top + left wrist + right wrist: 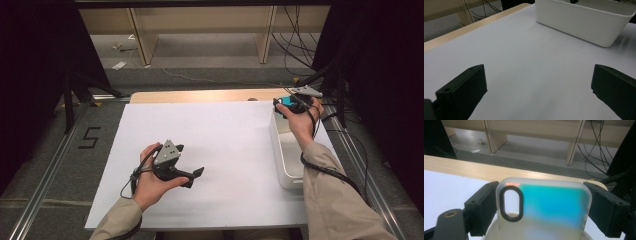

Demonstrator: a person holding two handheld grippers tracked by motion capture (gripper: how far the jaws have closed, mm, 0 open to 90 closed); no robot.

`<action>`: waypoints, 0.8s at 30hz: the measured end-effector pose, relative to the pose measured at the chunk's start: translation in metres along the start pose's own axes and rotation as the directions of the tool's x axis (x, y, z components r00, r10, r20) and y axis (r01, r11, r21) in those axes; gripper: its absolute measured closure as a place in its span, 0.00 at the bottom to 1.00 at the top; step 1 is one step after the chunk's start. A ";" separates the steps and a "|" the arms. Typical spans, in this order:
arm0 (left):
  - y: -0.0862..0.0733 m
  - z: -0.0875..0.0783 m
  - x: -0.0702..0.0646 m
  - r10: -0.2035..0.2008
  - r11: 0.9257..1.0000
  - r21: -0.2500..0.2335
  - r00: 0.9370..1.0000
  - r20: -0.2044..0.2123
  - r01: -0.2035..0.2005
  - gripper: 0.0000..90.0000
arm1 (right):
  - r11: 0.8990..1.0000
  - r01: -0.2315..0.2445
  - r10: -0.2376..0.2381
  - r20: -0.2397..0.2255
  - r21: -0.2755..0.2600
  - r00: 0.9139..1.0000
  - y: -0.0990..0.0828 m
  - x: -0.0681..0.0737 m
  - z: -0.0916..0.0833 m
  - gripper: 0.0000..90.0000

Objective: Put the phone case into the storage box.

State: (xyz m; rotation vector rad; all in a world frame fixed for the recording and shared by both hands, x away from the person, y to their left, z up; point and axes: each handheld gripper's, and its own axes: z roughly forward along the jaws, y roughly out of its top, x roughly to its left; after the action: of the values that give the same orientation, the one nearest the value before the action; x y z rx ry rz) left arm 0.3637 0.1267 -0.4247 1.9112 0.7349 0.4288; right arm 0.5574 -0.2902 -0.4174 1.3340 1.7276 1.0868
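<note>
A translucent phone case [549, 205] with a teal-blue tint and a black-ringed camera cutout stands upright between the jaws of my right gripper [545, 208], which press on its two long edges. In the high view the right gripper [286, 105] holds the phone case [288, 101] over the far end of a white bin [284, 155] at the table's right. My left gripper [190, 160] rests low over the white sheet [220, 135] at front left. In its own view the left gripper [539, 90] has its jaws wide apart with nothing between them.
The white bin [584, 22] lies ahead of the left gripper. A wooden table edge [200, 96] runs along the back of the sheet. Beyond it are shelf legs and floor cables [596, 142]. Metal rails flank the table.
</note>
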 end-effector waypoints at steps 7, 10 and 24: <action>0.000 0.000 0.000 -0.001 1.000 0.000 1.000 0.001 0.001 0.00 | 1.000 -0.002 0.002 0.009 0.017 1.000 -0.001 -0.001 0.001 0.15; 0.000 0.000 0.000 -0.001 1.000 0.000 1.000 0.003 0.001 0.00 | 1.000 -0.006 0.006 0.008 0.024 1.000 -0.002 -0.001 0.002 0.12; 0.000 0.000 0.000 0.001 1.000 0.000 1.000 0.003 -0.001 0.00 | 1.000 -0.012 0.012 0.018 0.007 1.000 0.003 -0.003 -0.002 0.04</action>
State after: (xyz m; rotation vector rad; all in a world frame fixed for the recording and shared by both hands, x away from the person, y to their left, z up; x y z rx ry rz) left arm 0.3637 0.1261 -0.4248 1.9116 0.7324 0.4262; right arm 0.5573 -0.2929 -0.4141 1.3560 1.7144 1.0734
